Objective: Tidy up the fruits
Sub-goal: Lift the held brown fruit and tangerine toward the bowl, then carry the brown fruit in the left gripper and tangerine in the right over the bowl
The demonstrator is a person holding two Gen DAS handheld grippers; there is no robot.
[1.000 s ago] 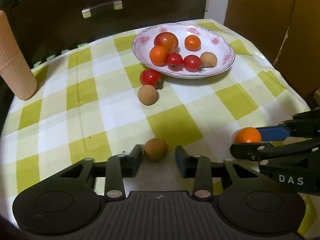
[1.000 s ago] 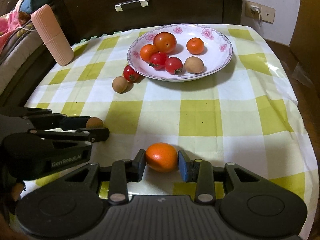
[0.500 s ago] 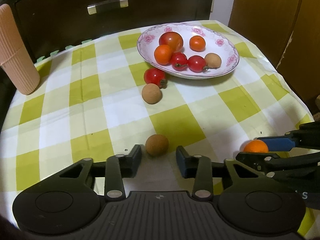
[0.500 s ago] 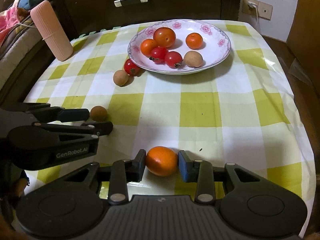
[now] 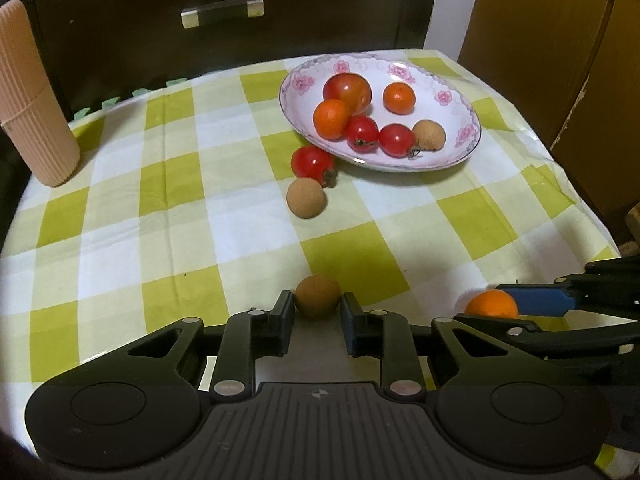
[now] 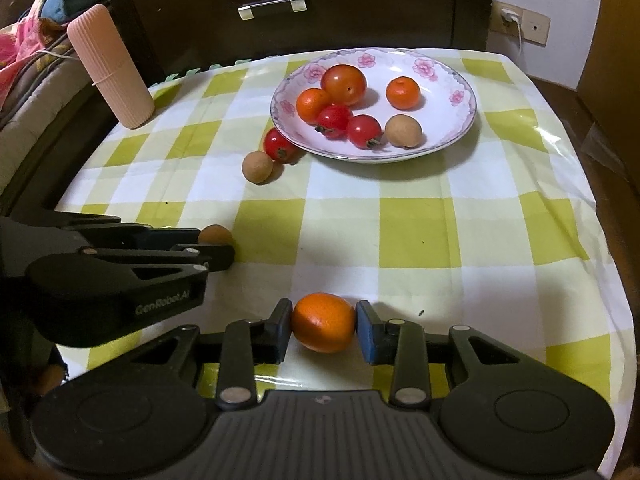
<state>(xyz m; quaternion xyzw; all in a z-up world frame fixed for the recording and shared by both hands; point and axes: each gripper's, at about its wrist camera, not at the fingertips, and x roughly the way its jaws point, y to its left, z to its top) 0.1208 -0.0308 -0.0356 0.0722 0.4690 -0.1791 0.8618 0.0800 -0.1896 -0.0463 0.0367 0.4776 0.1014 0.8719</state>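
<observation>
left claw (image 5: 317, 312) pinching brown fruit (image 5: 317, 295) | right claw (image 6: 323, 326) pinching orange (image 6: 323, 322) | contact undersides hidden, apparently on cloth

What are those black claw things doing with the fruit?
A person is tidying fruit with two handheld tools. The left gripper has shut on a small brown fruit, and the right gripper is shut on a little orange. Both fruits are down at the tablecloth. The flowered plate already holds six fruits.
</observation>
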